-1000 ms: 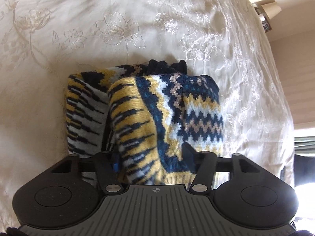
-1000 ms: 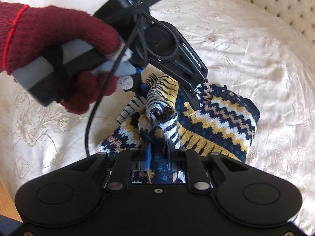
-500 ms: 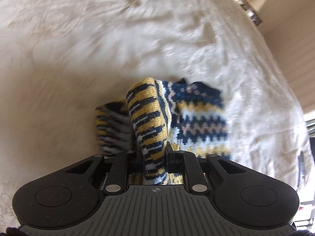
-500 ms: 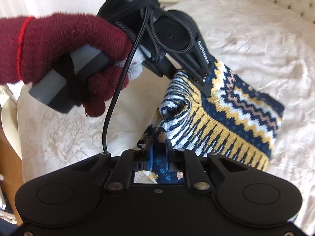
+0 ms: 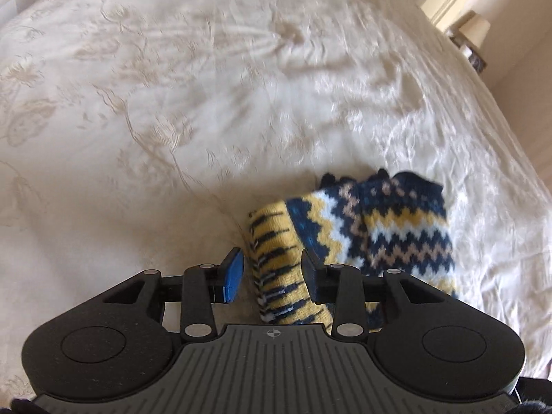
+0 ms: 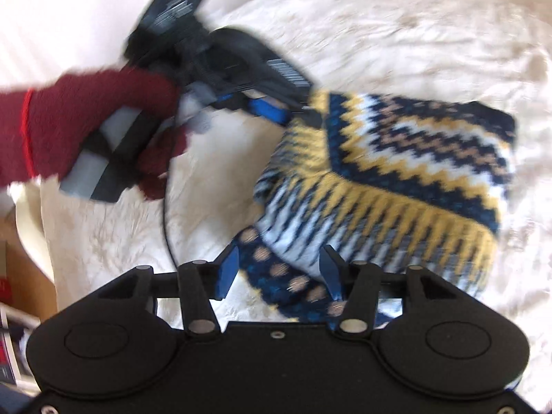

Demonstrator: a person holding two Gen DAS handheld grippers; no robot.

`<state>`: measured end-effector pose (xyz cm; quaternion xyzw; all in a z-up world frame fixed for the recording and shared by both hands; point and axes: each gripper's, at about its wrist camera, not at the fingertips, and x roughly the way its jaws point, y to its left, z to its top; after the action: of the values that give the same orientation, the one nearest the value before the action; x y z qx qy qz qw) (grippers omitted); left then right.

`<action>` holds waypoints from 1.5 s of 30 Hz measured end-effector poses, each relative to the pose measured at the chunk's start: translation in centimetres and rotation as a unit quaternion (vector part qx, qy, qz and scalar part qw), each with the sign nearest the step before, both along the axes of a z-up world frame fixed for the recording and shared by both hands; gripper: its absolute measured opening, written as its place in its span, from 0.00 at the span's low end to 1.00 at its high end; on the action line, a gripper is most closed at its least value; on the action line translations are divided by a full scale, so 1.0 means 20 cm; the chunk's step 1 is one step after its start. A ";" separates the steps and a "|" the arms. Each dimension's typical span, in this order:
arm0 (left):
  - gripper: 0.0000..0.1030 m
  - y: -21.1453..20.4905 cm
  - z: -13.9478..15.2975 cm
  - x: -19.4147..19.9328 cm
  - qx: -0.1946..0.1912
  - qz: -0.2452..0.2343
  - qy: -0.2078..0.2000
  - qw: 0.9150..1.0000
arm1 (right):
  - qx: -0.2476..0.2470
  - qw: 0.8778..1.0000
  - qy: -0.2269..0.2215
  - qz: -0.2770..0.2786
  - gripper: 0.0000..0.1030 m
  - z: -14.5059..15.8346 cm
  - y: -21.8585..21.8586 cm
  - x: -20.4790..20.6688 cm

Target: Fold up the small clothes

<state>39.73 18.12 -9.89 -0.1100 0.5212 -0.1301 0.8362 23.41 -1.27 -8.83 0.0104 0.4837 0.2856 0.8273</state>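
knitted garment (image 5: 365, 238) lies folded over on the cream bedspread (image 5: 207, 103), in the lower right of the left wrist view, zigzag bands in navy, yellow and white.

left side first: your left gripper (image 5: 272, 277) has its jaws spread apart, with the yellow-and-black striped fold standing between them. the blue pad (image 5: 234, 275) looks clear of the knit; the dark finger on the other side sits right against it, contact uncertain. risk: pull back at an angle and that finger may snag the loose knit and drag the fold open.

your gloved left hand (image 6: 103, 131) shows in the right wrist view, blurred, so the tool is in motion. a black cable (image 6: 165, 214) hangs from it near the garment edge; it could catch the fabric.

right side: your right gripper (image 6: 279, 276) is also parted, holding nothing, with the navy dotted edge (image 6: 283, 276) lying between the fingers. judgement: this edge pokes out from under the striped layer, so the fold looks uneven. close here and lift and you may peel the bottom layer out and undo the stack. the bedspread is slick-looking and wrinkled; the bundle may slide under a push.
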 end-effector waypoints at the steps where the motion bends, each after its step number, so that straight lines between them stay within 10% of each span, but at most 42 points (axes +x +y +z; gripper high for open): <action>1: 0.36 0.00 0.02 -0.01 -0.001 0.000 -0.004 1.000 | 0.009 1.000 -0.002 -0.013 0.62 0.01 -0.03 0.02; 11: 0.51 -0.08 0.07 -0.23 -0.004 -0.028 0.001 1.000 | 0.000 0.987 -0.001 -0.163 0.75 0.02 -0.29 0.33; 25: 0.53 -0.13 -0.02 -0.42 0.009 -0.045 0.039 0.998 | -0.022 0.989 0.051 -0.135 0.76 -0.19 -0.30 0.69; 33: 0.57 -0.09 -0.13 -0.44 -0.027 -0.022 0.081 0.996 | 0.038 0.978 0.028 -0.201 0.83 -0.09 -0.53 0.55; 45: 0.70 -0.17 -0.35 -0.36 -0.115 -0.031 0.131 0.984 | 0.152 0.951 0.150 -0.225 0.89 -0.39 -0.68 0.58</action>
<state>32.59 14.77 -16.89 -0.2049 0.6107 -0.1997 0.7384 34.93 -14.79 -16.68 0.2875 0.5382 0.1572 0.7765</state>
